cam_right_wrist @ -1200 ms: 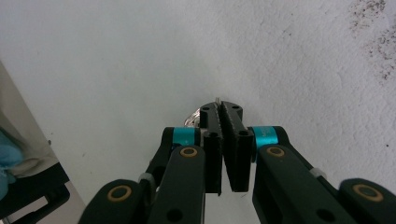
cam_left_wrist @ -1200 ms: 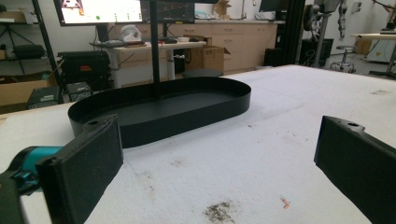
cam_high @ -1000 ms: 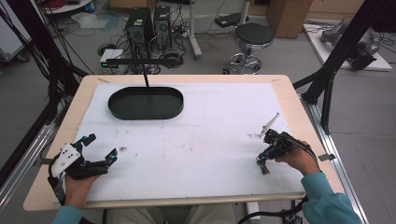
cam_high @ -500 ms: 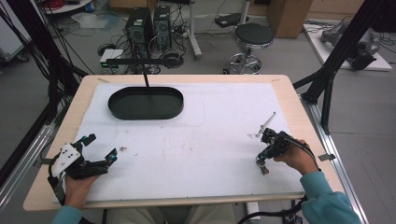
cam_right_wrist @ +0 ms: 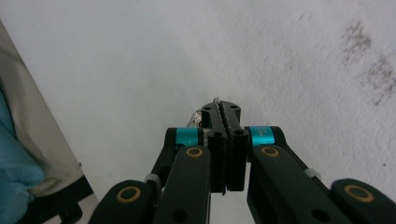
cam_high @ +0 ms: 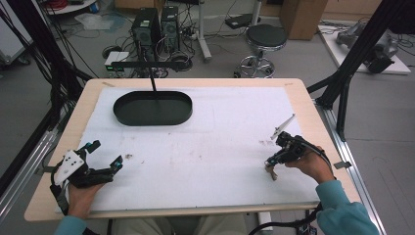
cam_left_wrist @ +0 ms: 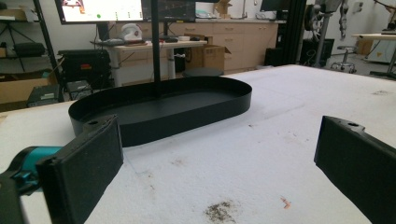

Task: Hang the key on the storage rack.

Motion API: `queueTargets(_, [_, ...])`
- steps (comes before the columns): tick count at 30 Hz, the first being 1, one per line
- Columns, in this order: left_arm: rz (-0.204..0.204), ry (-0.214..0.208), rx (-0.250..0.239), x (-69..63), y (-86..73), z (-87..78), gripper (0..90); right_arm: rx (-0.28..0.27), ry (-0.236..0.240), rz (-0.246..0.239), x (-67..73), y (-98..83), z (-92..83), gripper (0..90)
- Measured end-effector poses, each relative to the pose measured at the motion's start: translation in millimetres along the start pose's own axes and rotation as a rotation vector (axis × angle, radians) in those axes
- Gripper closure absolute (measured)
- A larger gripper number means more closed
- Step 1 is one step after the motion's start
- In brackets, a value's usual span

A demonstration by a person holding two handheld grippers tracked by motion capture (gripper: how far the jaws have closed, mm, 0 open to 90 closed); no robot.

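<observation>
Metal tool (cam_high: 284, 126): clamped in the closed right gripper (cam_high: 272, 166), lifted off the table since earlier; left gripper (cam_high: 105, 157) gapes wide; no readable writing.

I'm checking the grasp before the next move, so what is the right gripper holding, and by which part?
The right gripper is shut on a thin silvery utensil, clamped near one end; the long part sticks out beyond it. What the utensil is cannot be told.

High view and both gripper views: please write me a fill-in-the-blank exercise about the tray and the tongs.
1. The black oval tray on the white table cover is ____ inside.
2. The jaws of the left tongs stand wide ____.
3. The jaws of the right tongs are pressed ____.
Missing words: empty; open; shut.
</observation>
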State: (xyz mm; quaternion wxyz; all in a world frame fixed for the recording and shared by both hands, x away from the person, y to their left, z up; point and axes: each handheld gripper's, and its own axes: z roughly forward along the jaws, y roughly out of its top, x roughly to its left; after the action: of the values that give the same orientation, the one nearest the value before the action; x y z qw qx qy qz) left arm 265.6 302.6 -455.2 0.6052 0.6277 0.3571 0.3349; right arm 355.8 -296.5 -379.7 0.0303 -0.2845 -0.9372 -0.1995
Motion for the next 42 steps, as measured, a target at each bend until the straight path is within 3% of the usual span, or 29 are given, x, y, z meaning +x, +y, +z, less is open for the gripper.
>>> queueTargets(6, [-0.016, 0.001, 0.009, 1.9, 1.1, 0.5, 1.7, -0.143, 0.048, 0.018, -1.5, 1.8, -12.5, 90.0])
queueTargets(8, [-0.002, 0.003, 0.025, 4.1, 5.3, 0.6, 1.7, -0.192, 0.061, 0.009, -3.1, 2.5, -16.4, 90.0])
queueTargets(12, [-0.003, -0.009, -0.009, 6.6, 19.7, 0.5, 1.7, -0.313, 0.086, 0.003, -2.7, 6.4, -27.3, 90.0])
queueTargets(18, [-0.002, -0.086, 0.028, 10.9, 45.8, 9.9, 1.7, -0.467, 0.115, -0.037, 1.8, 25.1, -45.0, 90.0])
queueTargets(21, [-0.01, -0.169, 0.05, 14.6, 62.9, 16.6, 1.7, -0.524, 0.122, -0.079, 4.5, 39.6, -52.9, 90.0])
queueTargets(24, [0.033, -0.219, 0.078, 17.0, 82.7, 23.3, 1.7, -0.558, 0.128, -0.108, 7.7, 56.8, -57.7, 90.0])
queueTargets(27, [0.061, -0.261, 0.077, 19.3, 102.8, 29.2, 1.7, -0.597, 0.13, -0.148, 10.7, 74.5, -59.6, 90.0])
queueTargets(32, [0.081, -0.319, 0.099, 21.0, 130.7, 42.4, 1.7, -0.66, 0.141, -0.206, 15.8, 103.7, -59.6, 90.0])
queueTargets(38, [0.098, -0.36, 0.109, 21.7, 154.9, 59.1, 1.7, -0.694, 0.178, -0.268, 23.5, 133.4, -60.5, 90.0])
queueTargets(42, [0.104, -0.421, 0.115, 20.0, 165.9, 70.3, 2.5, -0.71, 0.196, -0.324, 26.2, 150.2, -62.7, 90.0])
